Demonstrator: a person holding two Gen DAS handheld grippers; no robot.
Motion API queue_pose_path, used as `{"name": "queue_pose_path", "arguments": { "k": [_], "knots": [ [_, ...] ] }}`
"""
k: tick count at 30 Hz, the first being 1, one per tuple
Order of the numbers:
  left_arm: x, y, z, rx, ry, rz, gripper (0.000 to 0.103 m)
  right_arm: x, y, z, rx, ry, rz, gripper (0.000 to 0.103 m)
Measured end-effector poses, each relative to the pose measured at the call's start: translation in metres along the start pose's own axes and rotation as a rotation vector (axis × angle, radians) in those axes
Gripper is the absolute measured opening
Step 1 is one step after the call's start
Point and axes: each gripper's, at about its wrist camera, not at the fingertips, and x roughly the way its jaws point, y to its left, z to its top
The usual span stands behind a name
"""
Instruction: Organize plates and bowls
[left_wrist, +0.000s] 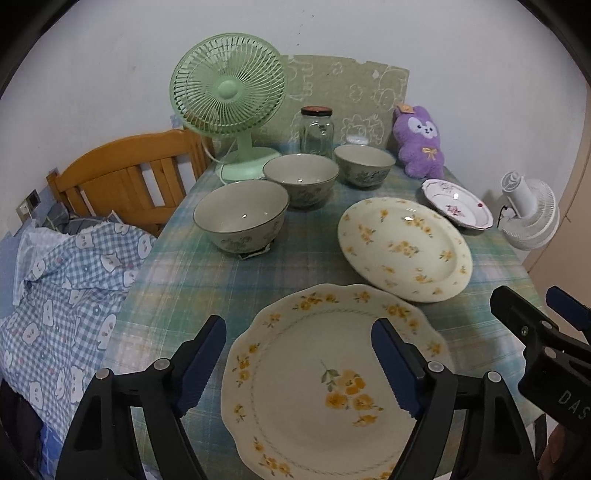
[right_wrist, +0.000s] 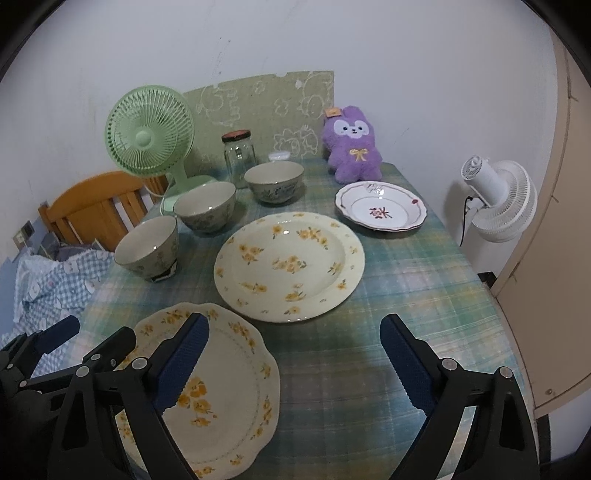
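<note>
- Nearest of all, the left gripper (left_wrist: 299, 363) hangs with its jaws spread wide and nothing between them. In the left wrist view they straddle the scalloped plate (left_wrist: 332, 387), which fills the lower centre of the frame directly beneath.
- The right gripper (right_wrist: 293, 363) is likewise parted and holds nothing. In its own view the scalloped plate (right_wrist: 207, 391) lies at the lower left, half under its left finger, and bare tablecloth (right_wrist: 406, 280) lies under the rest of its gap.
- So the left tool looks better placed for this plate: it is squarely over it, while the right one sits off to the plate's side. The plate is nearly round, so no long axis governs the grasp; I judge a rim pinch from the near edge the likely approach.
- Just beyond, towards the middle right of the left wrist view, lies the round yellow-flowered plate (left_wrist: 404, 249), close to the scalloped one; whether the rims touch I cannot tell.
- Farther right sits the small white plate (left_wrist: 458, 205) with pink flowers.
- On the left of the same view, three bowls run away diagonally: the nearest bowl (left_wrist: 242, 216), the middle bowl (left_wrist: 301, 179), the far bowl (left_wrist: 365, 164), all upright and unstacked.
- Nothing is stacked yet, so the sorting seems barely begun.
</note>
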Motion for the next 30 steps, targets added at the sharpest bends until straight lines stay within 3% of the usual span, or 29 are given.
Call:
{"name": "queue_pose_path", "arguments": {
  "k": [19,30],
  "knots": [
    [0.054,0.025,-0.026,0.007,0.138,0.011,0.076,0.063,0.037,-0.032,-0.002,0.126,-0.026,0.092],
    [0.073,0.033,-0.032,0.006,0.198,-0.015,0.063,0.086,0.044,-0.041,0.001,0.2,-0.057,0.083]
  ]
}}
